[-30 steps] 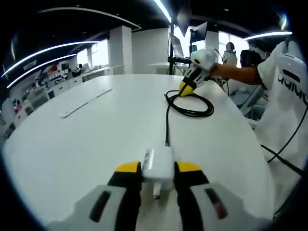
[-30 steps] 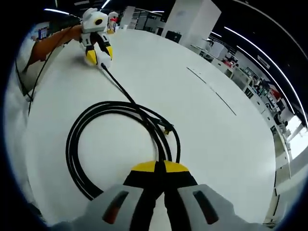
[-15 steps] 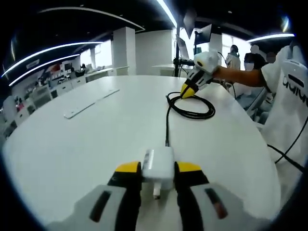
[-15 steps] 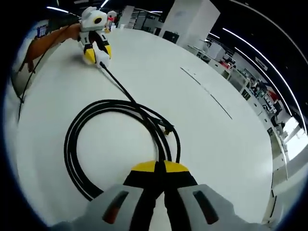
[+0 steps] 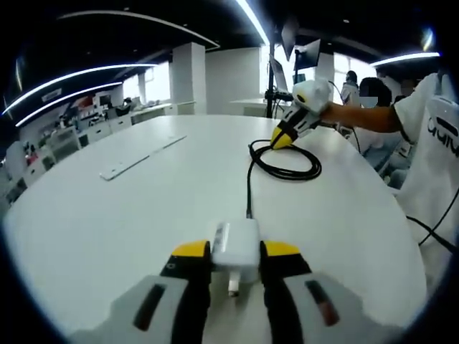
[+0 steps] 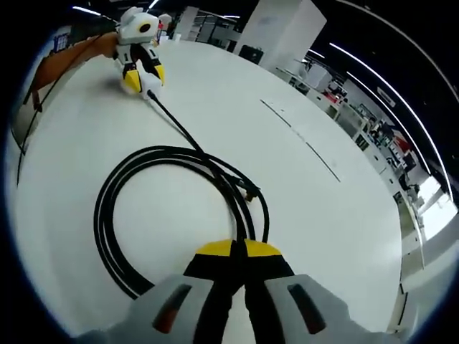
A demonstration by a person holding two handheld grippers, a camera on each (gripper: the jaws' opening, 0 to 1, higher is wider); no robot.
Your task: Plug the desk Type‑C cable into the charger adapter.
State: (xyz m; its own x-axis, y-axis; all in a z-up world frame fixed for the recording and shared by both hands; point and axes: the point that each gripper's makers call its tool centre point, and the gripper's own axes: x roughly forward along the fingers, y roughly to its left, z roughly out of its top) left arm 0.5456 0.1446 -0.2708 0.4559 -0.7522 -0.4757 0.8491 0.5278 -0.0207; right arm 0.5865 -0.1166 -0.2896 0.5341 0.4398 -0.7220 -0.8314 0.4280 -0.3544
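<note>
1. We took the adapter (image 5: 235, 247) as our landmark: a white block on the white table (image 5: 143, 208), clamped between the jaws of the left gripper (image 5: 235, 269), its prongs pointing back toward the camera.
2. A black cable (image 5: 249, 183) ran from the far face of the adapter across the table to a loose coil (image 5: 285, 159) well beyond it. At that face the cable looked already seated, though the joint was too small for us to be sure.
3. At the far side of the coil from the adapter sat the right gripper (image 5: 284, 135), its yellow tips down on the cable.
4. In the right gripper view, its jaws (image 6: 239, 252) were pressed together with the cable strands (image 6: 242, 215) passing between them, so we judged it clenched on the cable.
5. A free cable end (image 6: 250, 192) lay on the coil, just beyond those jaws and far from the adapter (image 6: 148, 92).
6. A flat white strip (image 5: 140, 153) lay on the table, well to one side of the adapter.
7. Our judgement: both grasps were made. If the adapter end was truly plugged, little remained; if the free end was the one to be plugged, it had not yet been brought to the adapter.
</note>
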